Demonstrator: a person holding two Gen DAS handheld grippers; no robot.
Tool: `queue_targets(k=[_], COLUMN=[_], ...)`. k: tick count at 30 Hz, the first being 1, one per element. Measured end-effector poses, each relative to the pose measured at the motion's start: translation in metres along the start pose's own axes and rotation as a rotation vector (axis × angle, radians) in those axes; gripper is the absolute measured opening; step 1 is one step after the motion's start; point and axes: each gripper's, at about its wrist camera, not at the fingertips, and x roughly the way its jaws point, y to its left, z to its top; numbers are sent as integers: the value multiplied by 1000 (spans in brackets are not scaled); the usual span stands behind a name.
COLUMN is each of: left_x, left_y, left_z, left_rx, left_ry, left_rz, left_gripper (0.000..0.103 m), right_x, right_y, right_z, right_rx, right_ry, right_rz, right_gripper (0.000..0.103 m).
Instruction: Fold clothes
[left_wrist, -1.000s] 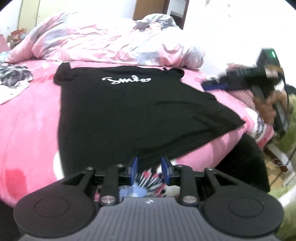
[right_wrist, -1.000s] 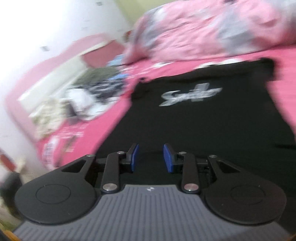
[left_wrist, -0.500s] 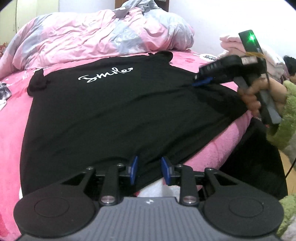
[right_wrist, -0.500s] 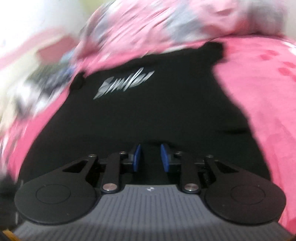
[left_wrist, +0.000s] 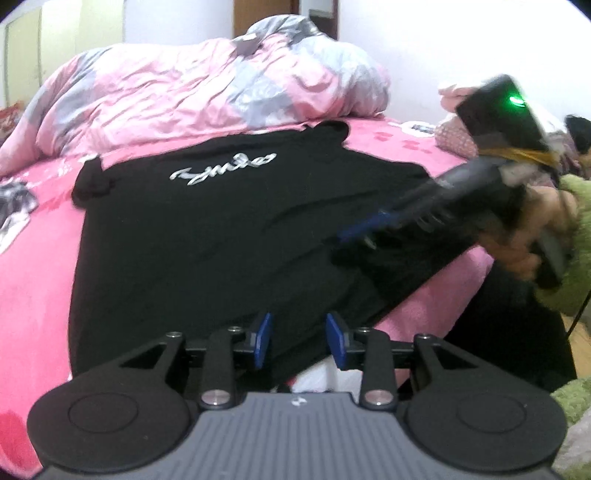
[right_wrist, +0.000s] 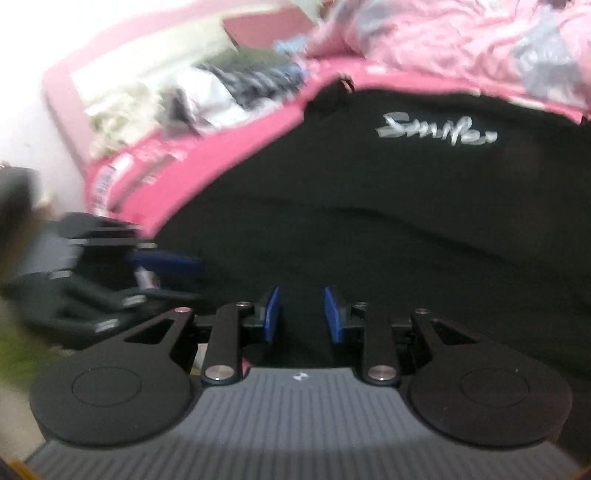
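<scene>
black t-shirt (left_wrist: 207, 236) lies spread flat on the pink bedspread (left_wrist: 33, 266), silver script print (left_wrist: 223, 168) up near its far end, w/ the print as landmark for the rest. crumpled pink & grey duvet (left_wrist: 199, 88) is heaped just beyond the print, touching or nearly touching the shirt's far edge. shirt hem is the end furthest from the print, draped at the near bed edge

left gripper (left_wrist: 299, 341) sits at that hem, opposite end from the print. blue pads apart, jaws opening; black cloth shows in the gap but pads don't look pressed on it, so no grip that i can see. a bit of white shows just below the hem by the right pad

right gripper (left_wrist: 354, 230) in the left wrist view comes in from the right of the print, low over the shirt's right side edge, held by a hand (left_wrist: 532, 236) in a fuzzy green sleeve (left_wrist: 576, 258). green light on its body. in its own view, right gripper (right_wrist: 301, 317) has pads parted, jaws opening, black fabric behind & between them; frame's blurred, can't tell if the pads touch cloth

pile of mixed clothes (right_wrist: 207, 92) lies on the bed well left of the print in the right wrist view, blurred
</scene>
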Motion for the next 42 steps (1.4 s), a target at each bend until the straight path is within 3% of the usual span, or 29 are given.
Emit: queue_targets(k=[4, 6, 10, 12, 14, 17, 19, 21, 24, 27, 31, 33, 36, 38, 39, 40, 42], left_x=[-11, -13, -11, -6, 0, 0, -6, -12, -12, 0, 7, 7, 6, 6, 6, 6, 6], left_y=[3, 1, -10, -12, -11, -6, -4, -5, -5, -3, 3, 6, 8, 8, 8, 8, 8], left_z=[-5, -8, -15, -18, -20, -21, -20, -19, -19, -18, -22, -24, -26, -28, -29, -30, -30], left_rx=[-17, -12, 45, 46, 29, 12, 10, 21, 24, 4, -22, -37, -54, -58, -58, -57, -54], left_ry=[-32, -43, -36, -18, 4, 8, -5, -23, -33, -5, 11, 5, -2, -4, -6, -8, -11], left_rz=[-25, -63, -126, -127, -120, -116, -116, -116, -107, -86, -92, -102, -110, -108, -106, -103, -103], left_gripper=[35, 35, 35, 35, 34, 33, 33, 33, 33, 33, 30, 30, 30, 29, 29, 29, 29], right_x=[0, -10, -10, 3, 20, 24, 19, 14, 22, 41, 40, 30, 35, 52, 62, 69, 78], right_y=[-12, -4, 14, 17, 7, -28, -44, -48, -39, -27, -39, -39, -20, -2, 4, 3, -17], right_z=[19, 19, 6, 2, 4, 9, 10, 10, 7, 11, 29, 37, 43, 41, 39, 39, 48], right_rx=[124, 72, -79, -117, -61, 151, 256, 274, 230, 175, 270, 241, 121, 51, 37, 54, 181], right_ry=[-106, -122, 11, 64, 68, -26, -83, -84, -7, 56, -33, -36, 65, 135, 153, 144, 91], right_rz=[-41, 24, 242, 292, 287, 303, 318, 369, 483, 428, 307, 322, 432, 446, 413, 380, 340], right_gripper=[27, 27, 26, 26, 25, 21, 25, 26, 26, 22, 23, 23, 23, 23, 17, 3, 0])
